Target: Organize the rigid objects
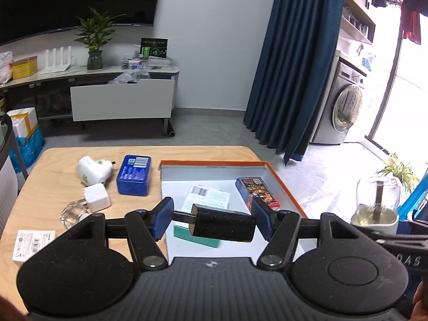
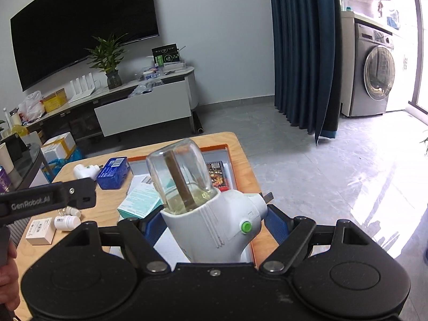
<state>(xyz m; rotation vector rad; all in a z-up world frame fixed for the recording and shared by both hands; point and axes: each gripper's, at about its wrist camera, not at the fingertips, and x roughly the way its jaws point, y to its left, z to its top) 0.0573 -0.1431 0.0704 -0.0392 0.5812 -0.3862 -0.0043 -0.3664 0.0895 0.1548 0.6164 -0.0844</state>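
Now my left claw grips a black handled block above the orange-rimmed tray, ready to drop in. My right claw clamps the plug-in vaporizer by its white body, sparing the glass bottle.

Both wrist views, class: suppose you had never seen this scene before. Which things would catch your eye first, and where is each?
First, the plug-in device with a glass bottle, white body and green button, clamped in the right gripper above the orange-rimmed tray. Next, the black block gripped crosswise by the left gripper over that tray. Then the blue tin on the wooden table, left of the tray.
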